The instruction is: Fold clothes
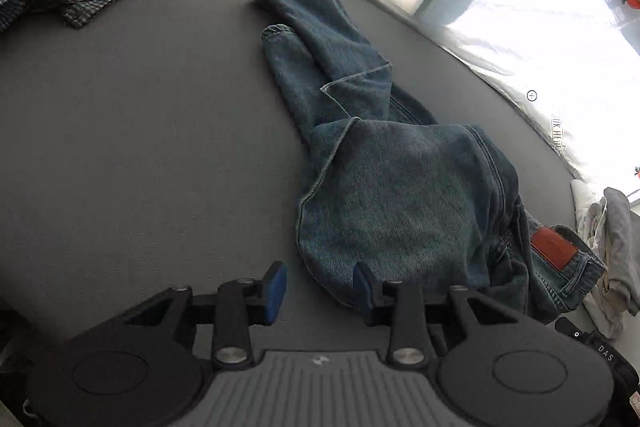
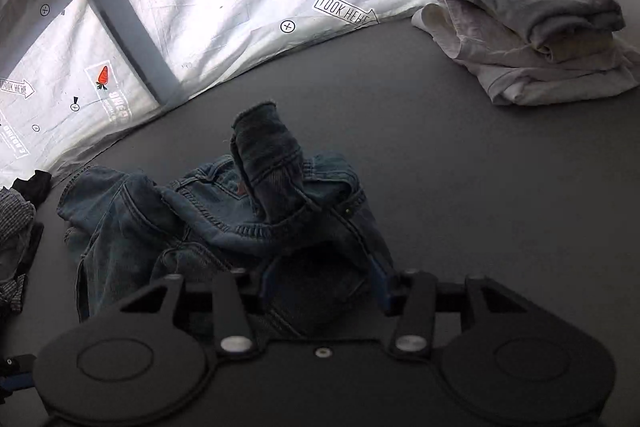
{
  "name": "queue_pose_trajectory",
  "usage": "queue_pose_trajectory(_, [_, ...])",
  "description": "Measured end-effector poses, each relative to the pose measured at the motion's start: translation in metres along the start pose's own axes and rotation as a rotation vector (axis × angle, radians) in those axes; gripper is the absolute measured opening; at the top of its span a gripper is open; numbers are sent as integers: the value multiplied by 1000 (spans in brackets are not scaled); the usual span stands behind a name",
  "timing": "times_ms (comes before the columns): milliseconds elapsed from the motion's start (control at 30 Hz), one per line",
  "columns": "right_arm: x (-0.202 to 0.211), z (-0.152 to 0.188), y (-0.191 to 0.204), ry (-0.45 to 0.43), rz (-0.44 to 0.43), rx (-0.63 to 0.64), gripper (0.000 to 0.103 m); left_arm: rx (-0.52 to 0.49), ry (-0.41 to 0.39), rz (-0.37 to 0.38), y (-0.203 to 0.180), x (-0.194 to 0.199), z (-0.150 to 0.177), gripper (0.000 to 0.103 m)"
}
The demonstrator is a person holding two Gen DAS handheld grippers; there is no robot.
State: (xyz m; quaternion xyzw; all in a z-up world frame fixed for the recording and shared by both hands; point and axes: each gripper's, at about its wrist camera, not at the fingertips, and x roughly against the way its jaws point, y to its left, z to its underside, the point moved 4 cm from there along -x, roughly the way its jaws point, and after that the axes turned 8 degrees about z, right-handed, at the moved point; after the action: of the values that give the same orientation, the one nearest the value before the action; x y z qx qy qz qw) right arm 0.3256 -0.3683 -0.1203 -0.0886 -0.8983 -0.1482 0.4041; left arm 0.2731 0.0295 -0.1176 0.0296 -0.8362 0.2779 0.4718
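Jeans (image 1: 384,187) on worktop (image 1: 140,147), legs running away ahead of left gripper (image 1: 320,287); jaws apart, straddling hip edge. Right gripper (image 2: 324,277) jaws apart at waistband, nearer.

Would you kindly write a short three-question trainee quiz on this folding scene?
1. True or false: the left tool is open.
2. Which garment lies spread on the mat? A) jeans B) towel C) sock
3. Fill in: the folded pile has a ____ garment on top.

Key: 1 true. 2 A, the jeans. 3 grey.
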Motion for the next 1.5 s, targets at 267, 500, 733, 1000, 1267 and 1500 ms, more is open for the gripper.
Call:
queue_pose_trajectory(267, [6,-39,30,-137,7,87,50,-35,-18,-38,-4,-4,-15,52])
queue_pose_trajectory(500, [-35,-56,68,-102,-8,99,53,-21,-31,-64,-3,-28,-65,53])
queue_pose_trajectory(733, [-86,-88,94,-24,7,61,65,-78,-16,-119,-4,-75,-129,59])
queue_pose_trajectory(1000, [-154,-103,156,99,-72,182,65,-203,32,-117,-25,-150,-176,59])
queue_pose_trajectory(1267, [-197,-87,177,208,29,274,60,-345,77,-102,-53,-220,-198,64])
queue_pose_trajectory(1500, [-156,-133,156,-3,12,214,26,-351,16,-99,-56,-218,-209,2])
